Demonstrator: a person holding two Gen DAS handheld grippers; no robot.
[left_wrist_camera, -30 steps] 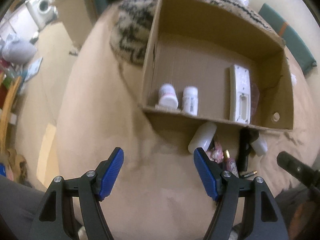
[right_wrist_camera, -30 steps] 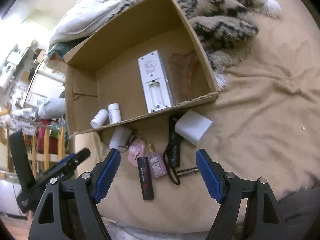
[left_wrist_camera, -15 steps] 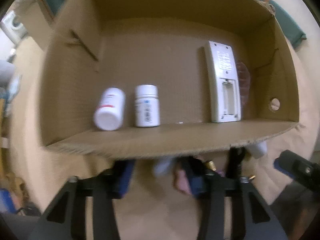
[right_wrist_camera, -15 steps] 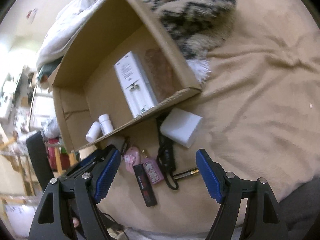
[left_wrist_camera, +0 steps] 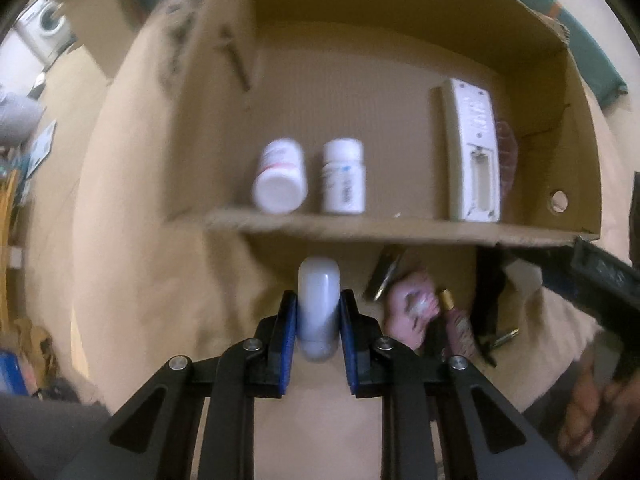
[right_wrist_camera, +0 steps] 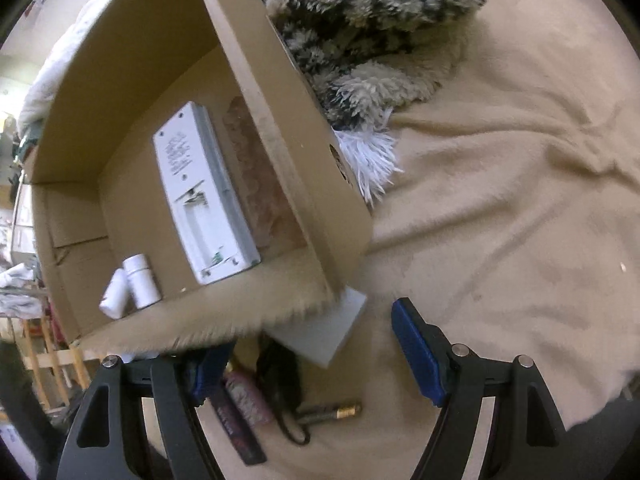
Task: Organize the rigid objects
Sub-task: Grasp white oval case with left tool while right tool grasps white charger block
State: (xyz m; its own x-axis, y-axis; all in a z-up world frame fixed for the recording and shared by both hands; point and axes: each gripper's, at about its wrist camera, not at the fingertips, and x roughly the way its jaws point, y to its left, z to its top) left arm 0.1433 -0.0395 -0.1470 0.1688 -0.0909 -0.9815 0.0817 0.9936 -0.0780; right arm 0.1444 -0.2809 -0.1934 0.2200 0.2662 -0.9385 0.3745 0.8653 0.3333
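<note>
Just outside the near wall of the box point(left_wrist_camera: 400, 230), on the blanket point(right_wrist_camera: 500, 200), your left gripper point(left_wrist_camera: 319, 320) has its jaws clenched on a pale bottle point(left_wrist_camera: 319, 300), blue pads pressed to either side of it. Lift it straight up before you carry it forward, because that near wall stands between the bottle and the box floor and, I judge, a low carry would clip the cardboard edge. Aim for the free floor beside the two white pill bottles point(left_wrist_camera: 312, 180) that lie against the near wall; the remote point(left_wrist_camera: 472, 152) takes the right side. The bottle looks smooth and rounded, so keep the squeeze firm and level, and let go only once it rests on the cardboard, or it may roll.

Your right gripper point(right_wrist_camera: 312, 360) has its jaws spread wide and grasps nothing. Its left pad is partly hidden under the box corner, close to the white block point(right_wrist_camera: 324, 332); whether it touches is unclear. Below it lie a battery point(right_wrist_camera: 332, 412), a black corded thing point(right_wrist_camera: 280, 380), a pink bottle point(right_wrist_camera: 244, 396) and a dark stick point(right_wrist_camera: 236, 428), all not yet boxed. Hold that gripper clear while the left one crosses
</note>
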